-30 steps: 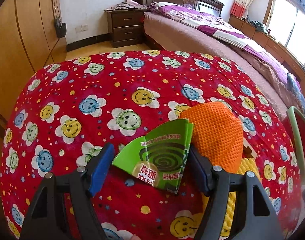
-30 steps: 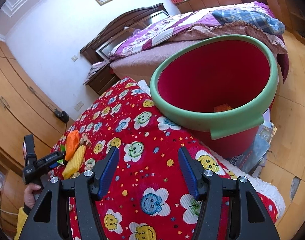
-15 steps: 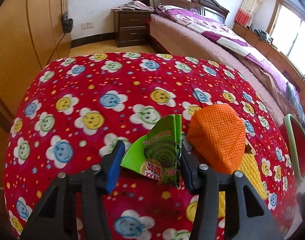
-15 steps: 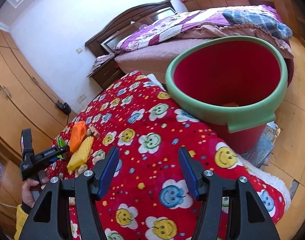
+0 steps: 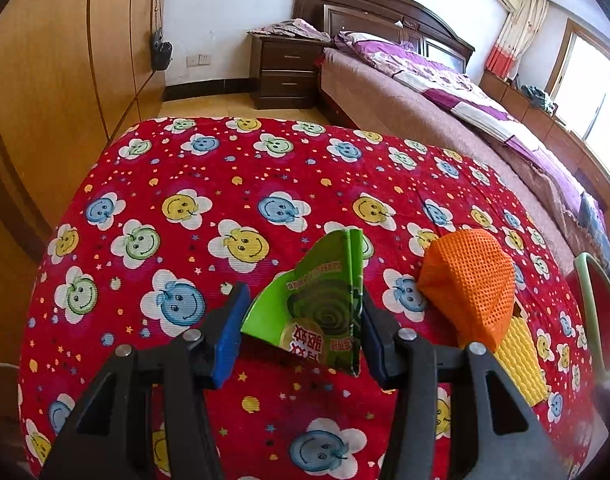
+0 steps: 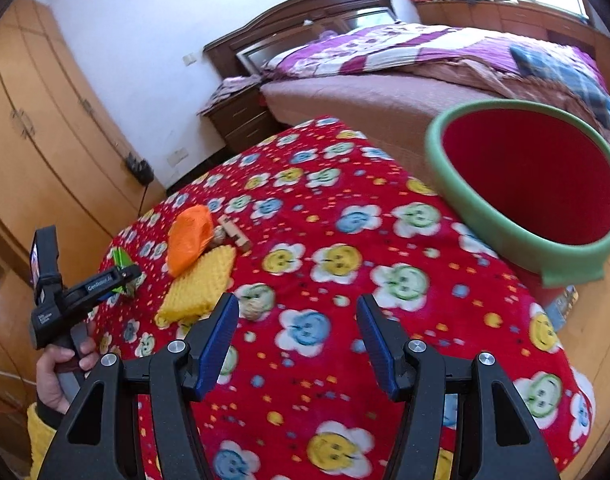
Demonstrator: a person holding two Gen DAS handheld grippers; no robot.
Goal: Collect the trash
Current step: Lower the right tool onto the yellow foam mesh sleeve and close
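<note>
A torn green mosquito-coil carton [image 5: 321, 312] sits pinched between the blue pads of my left gripper [image 5: 301, 328], its edges touching both pads, just above the red smiley-flower cloth [image 5: 265, 184]. The right wrist view shows that gripper [image 6: 123, 276] in a person's hand at the left with the green carton [image 6: 121, 258] at its tip. Beside it lie an orange mesh net [image 5: 469, 280] and a yellow foam net [image 5: 521, 360]. My right gripper [image 6: 297, 336] hovers open over the cloth with nothing between its fingers.
A red bucket with a green rim [image 6: 497, 236] stands off the table's right side. A small wooden piece [image 6: 235, 232] lies by the orange net [image 6: 189, 236]. A bed, a nightstand and wooden wardrobes surround the table.
The left jaws narrowed onto the green carton and the carton folded narrower. The right gripper swung left over the table, so the bucket slid to the right of its view.
</note>
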